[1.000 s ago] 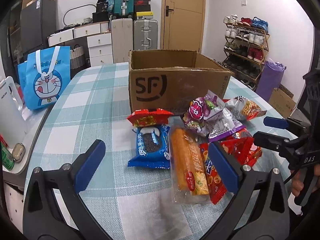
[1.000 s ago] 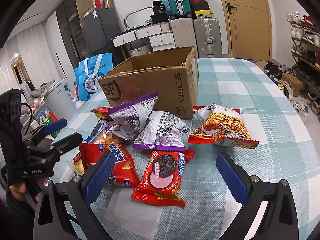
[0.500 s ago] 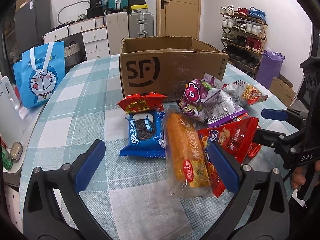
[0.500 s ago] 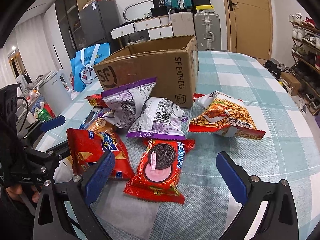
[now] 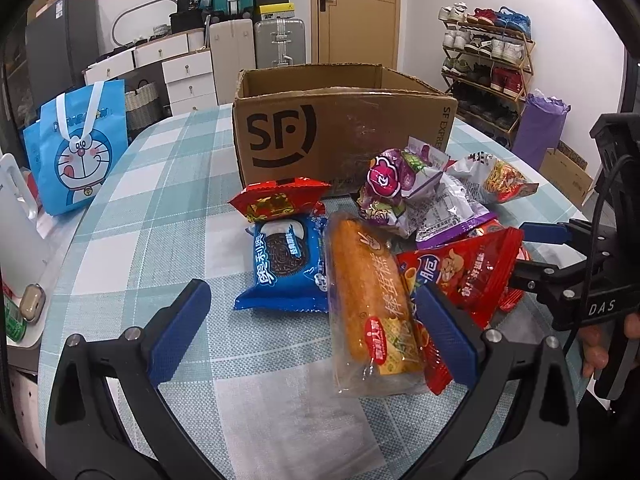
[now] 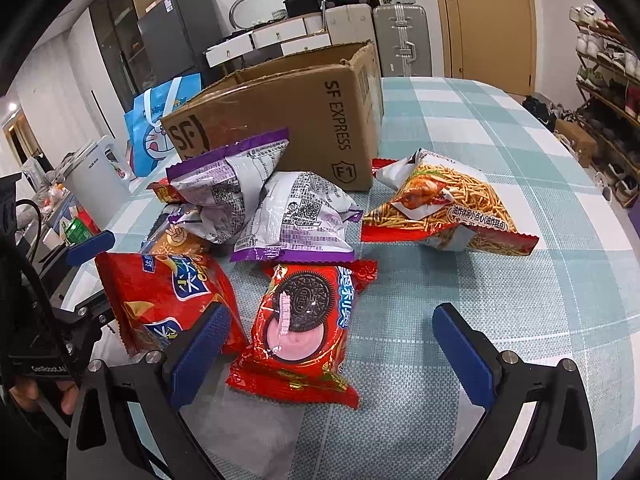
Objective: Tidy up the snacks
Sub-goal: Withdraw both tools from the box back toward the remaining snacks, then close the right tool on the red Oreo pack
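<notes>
An open SF cardboard box [image 5: 344,128] [image 6: 280,120] stands on the checked table, with snack packs heaped in front of it. My left gripper [image 5: 316,316] is open, low over a blue Oreo pack [image 5: 286,264] and a clear-wrapped orange bread stick [image 5: 368,296]. Beside those lie a red chips bag [image 5: 468,268] [image 6: 168,296], a small red pack [image 5: 280,198] and purple bags [image 5: 408,192] [image 6: 256,200]. My right gripper [image 6: 328,340] is open around a red Oreo pack [image 6: 304,320]. A noodle-snack bag [image 6: 448,208] lies right of the box.
A blue cartoon tote bag [image 5: 76,156] and a white appliance [image 5: 16,232] stand off the table's left edge. The other hand-held gripper [image 5: 560,256] shows at the right of the left wrist view. Drawers, suitcases and a shoe rack [image 5: 488,64] line the room.
Both grippers have moved forward and lower toward the snack pile, so the packs look larger and nearer. Both stayed open. No pack has moved.
</notes>
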